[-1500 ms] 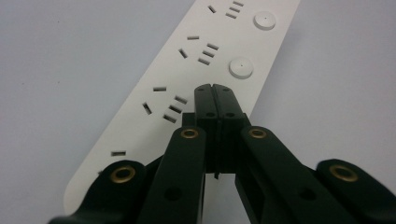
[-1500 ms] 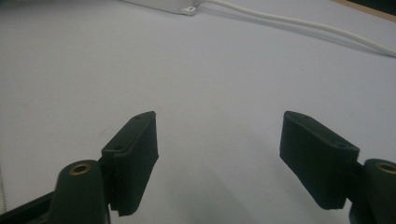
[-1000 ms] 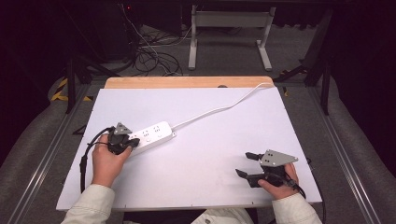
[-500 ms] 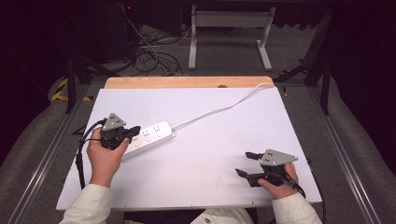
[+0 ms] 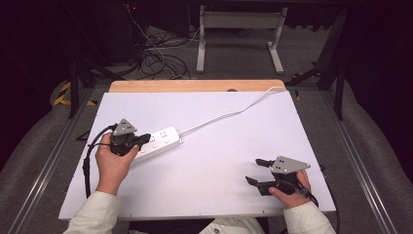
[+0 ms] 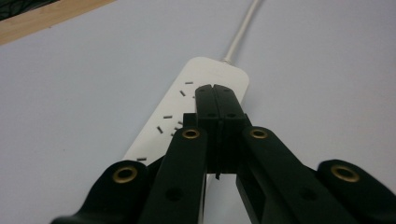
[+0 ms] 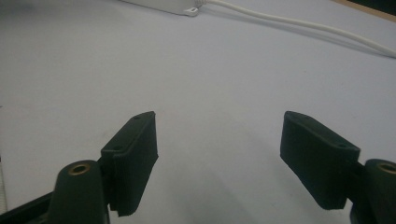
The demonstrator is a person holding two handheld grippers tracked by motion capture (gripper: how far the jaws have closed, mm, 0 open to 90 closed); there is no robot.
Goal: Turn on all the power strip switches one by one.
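In the high view, the right gripper (image 5: pixel 257 171) is seen at lower right, jaws spread wide over bare white tabletop (image 5: pixel 234 146). At left centre, the left gripper (image 5: pixel 144 140) is held over the power strip (image 5: pixel 163 138). Its own view shows the jaws pressed together, nothing between them, above the strip's sockets; the cord (image 6: pixel 243 25) is seen beyond.

No text, label, brand, number or sign can be read anywhere: the white power strip (image 6: pixel 187 112) near the middle of the left gripper view shows only plain socket slots, and the white desk (image 5: pixel 234 146) is unmarked.
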